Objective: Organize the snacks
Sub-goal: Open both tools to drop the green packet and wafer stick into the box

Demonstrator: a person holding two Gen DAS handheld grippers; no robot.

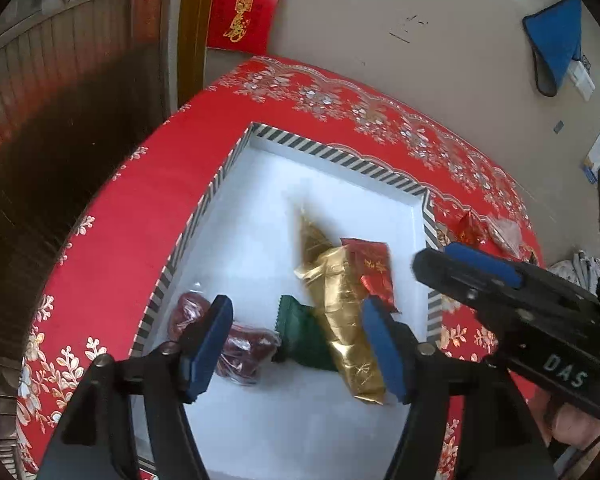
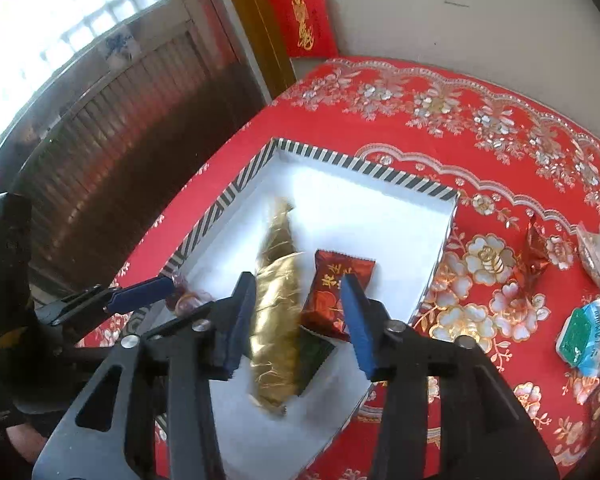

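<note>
Box [image 1: 340,156] holds 1 gold pack [image 1: 340,300], 1 green [image 1: 300,336], 1 red [image 1: 372,268], 2 dates [image 1: 244,348]; both grippers [image 1: 296,348] [image 2: 296,320] wide, empty

The left wrist camera is looking down and forward along its two blue-padded fingers [image 1: 208,344], from close above the white shallow box with the black-and-white striped rim [image 1: 342,154]. It is facing the beige wall behind the counter with the red flowered cloth [image 1: 112,216]. The right wrist camera is looking the same way from a place more to the right, also near, so it is showing more of the red cloth at the right side. Both views are sharing the white box [image 2: 320,156], the long golden foil packet [image 1: 342,312] [image 2: 278,312] inside it and the red paper banner with gold writing [image 1: 244,6] [image 2: 304,16] on the wall.
</note>
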